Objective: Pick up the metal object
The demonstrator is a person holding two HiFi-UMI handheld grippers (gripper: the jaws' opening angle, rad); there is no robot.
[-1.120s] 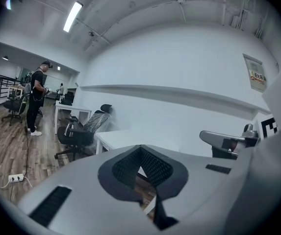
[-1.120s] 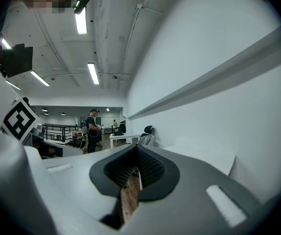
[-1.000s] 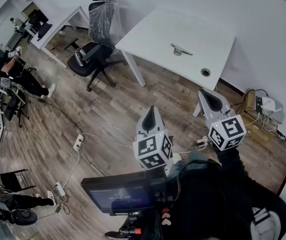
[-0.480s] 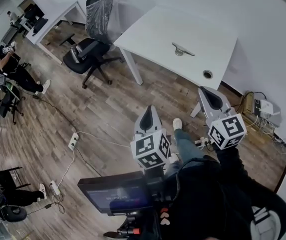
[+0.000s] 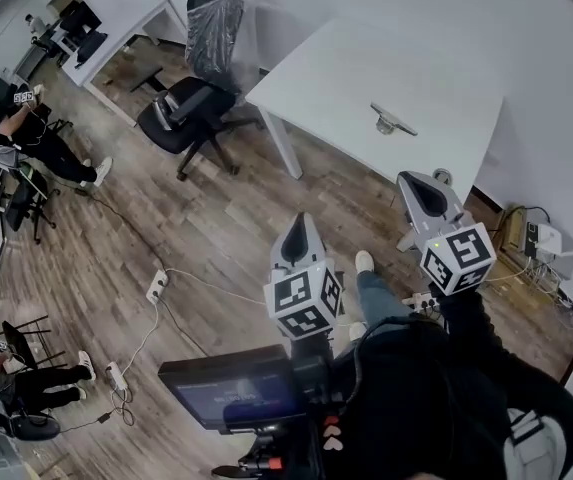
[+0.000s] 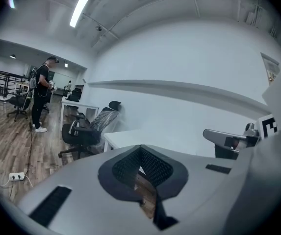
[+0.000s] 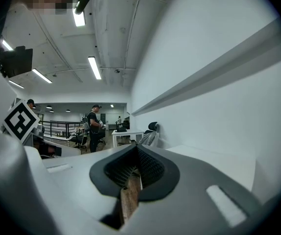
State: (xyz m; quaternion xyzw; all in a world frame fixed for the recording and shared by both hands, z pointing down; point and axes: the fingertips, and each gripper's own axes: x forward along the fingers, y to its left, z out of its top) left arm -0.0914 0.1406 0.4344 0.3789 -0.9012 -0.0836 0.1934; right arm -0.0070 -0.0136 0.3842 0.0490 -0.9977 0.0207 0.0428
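The metal object (image 5: 394,120), a small flat silvery piece, lies on the white table (image 5: 346,68) near its right side. Both grippers hang over the wooden floor, short of the table. My left gripper (image 5: 302,218) points at the table's near edge with its jaws shut and empty. My right gripper (image 5: 412,180) is closer to the table, just below the metal object in the head view, and it is also shut on nothing. In the left gripper view the jaws (image 6: 141,150) meet at the tips. The right gripper view shows its jaws (image 7: 136,151) closed, with the tabletop (image 7: 214,158) ahead.
A black office chair (image 5: 191,108) stands left of the table. A power strip (image 5: 156,286) and cables lie on the floor. A seated person (image 5: 26,138) is far left. Wall boxes with wires (image 5: 536,238) sit at right. A camera screen (image 5: 236,388) hangs below me.
The table and the metal object have slid right and a little lower in the head view. Both grippers keep their places and stay shut. A white shoe has come into view on the floor.
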